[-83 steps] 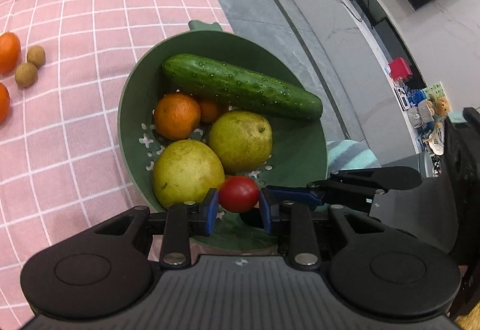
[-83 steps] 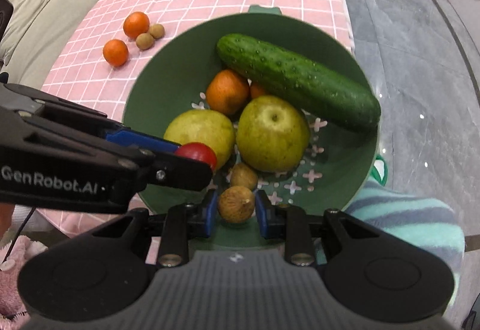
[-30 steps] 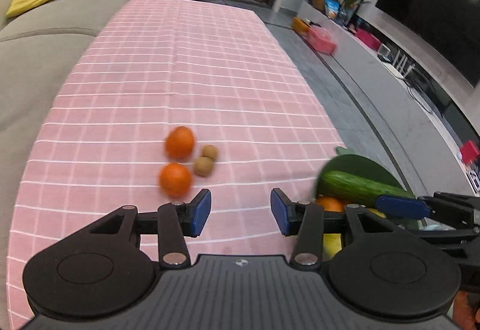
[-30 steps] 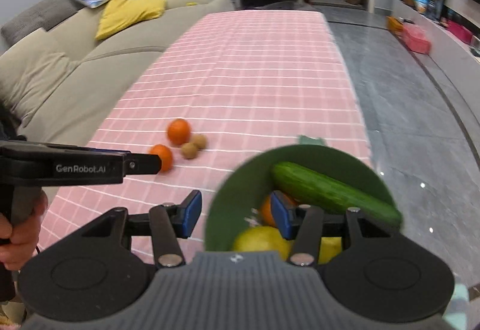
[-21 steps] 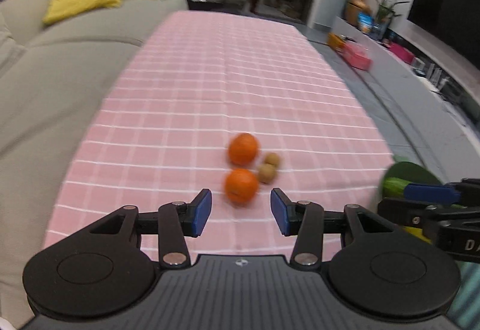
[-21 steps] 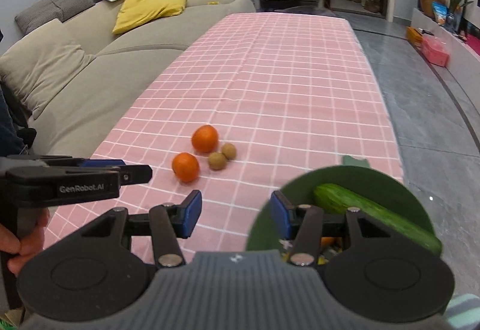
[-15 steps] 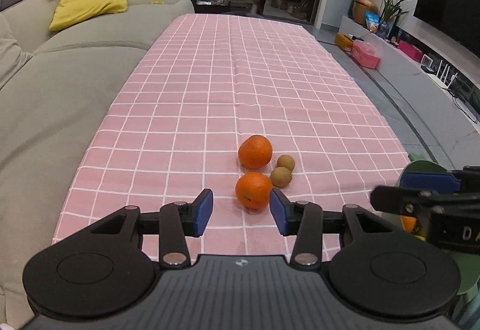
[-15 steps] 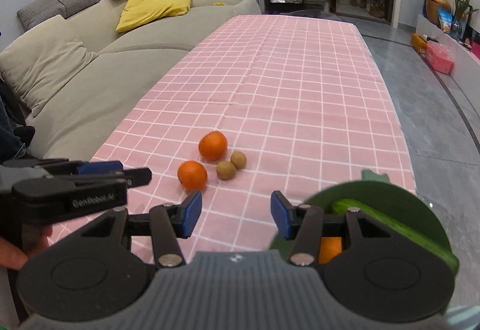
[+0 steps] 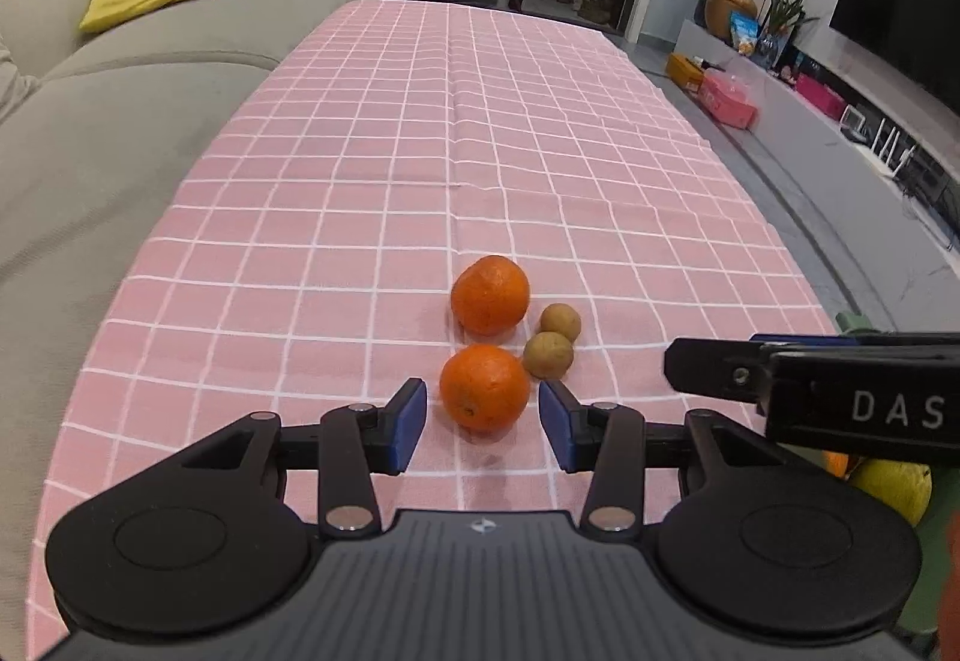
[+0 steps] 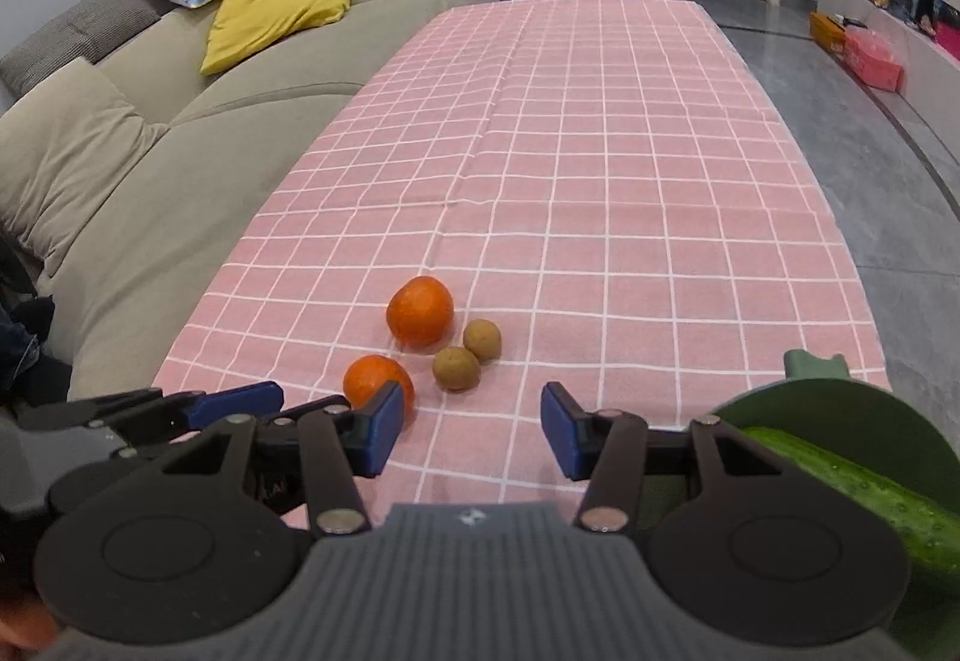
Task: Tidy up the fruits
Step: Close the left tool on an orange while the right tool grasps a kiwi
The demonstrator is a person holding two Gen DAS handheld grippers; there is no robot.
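— What can be seen on the pink checked cloth (image 9: 372,217)?

— Two round oranges and two small brown fruits. The near orange (image 9: 485,388) is framed by the wide-open left gripper (image 9: 483,424), but not touched.

— And the right gripper (image 10: 471,430)?

— It is spread wide too, and nothing is held.

— What is kept in the green bowl (image 10: 840,409)?

— A bumpy cucumber (image 10: 870,499) is seen inside.

I see a beige sofa (image 10: 150,169) with a yellow cushion (image 10: 270,15) beside my pink checked tablecloth (image 9: 480,150).
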